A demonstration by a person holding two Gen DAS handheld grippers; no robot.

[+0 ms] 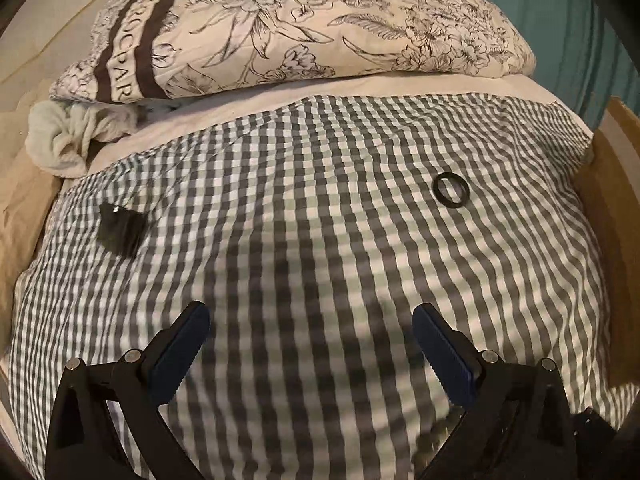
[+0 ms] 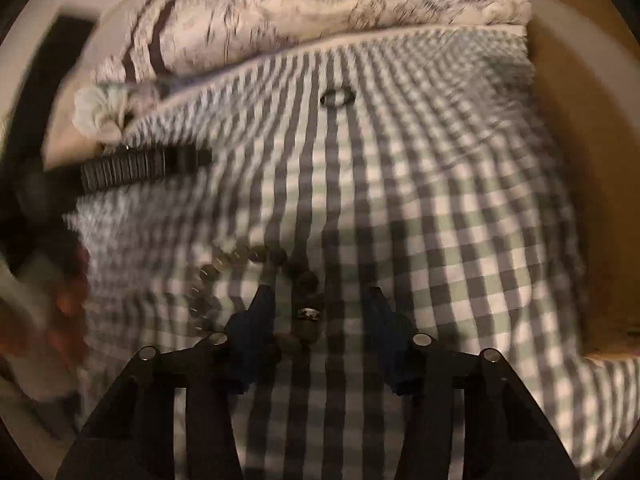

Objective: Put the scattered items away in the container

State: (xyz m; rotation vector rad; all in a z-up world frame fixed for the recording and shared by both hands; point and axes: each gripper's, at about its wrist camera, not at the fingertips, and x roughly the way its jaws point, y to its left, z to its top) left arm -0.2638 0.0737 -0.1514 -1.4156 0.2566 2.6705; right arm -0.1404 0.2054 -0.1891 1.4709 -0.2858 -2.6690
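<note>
Gingham bedcover (image 1: 320, 240), grey and white, fills both views of the bed. Your left claw (image 1: 311, 322) hangs released above it, its blue-padded fingers (image 1: 182, 344) spread wide with only cloth between them. A black ring (image 1: 451, 191) lies flat on the cover ahead of that claw and to its right, well apart from it. A small dark, glossy container (image 1: 121, 233) sits on the cover far to the left; whether it holds anything cannot be told. Beyond the cover lies a floral pillow (image 1: 304, 32) with two dark stripes, and beside its left end a bunched pale cloth (image 1: 68, 136).

Your right wrist view is blurred. Your right claw (image 2: 320, 300) is released, its fingers apart, and a beaded bracelet (image 2: 256, 280) lies on the cover at its tips: one side of the loop, bearing a light metallic bead, runs between the fingers, while the rest curves out to the left. Whether the pads touch the beads cannot be told. The black ring (image 2: 338, 97) shows farther ahead. A dark ribbed object (image 2: 140, 168) lies at the left edge of the cover, too blurred to identify.
</note>
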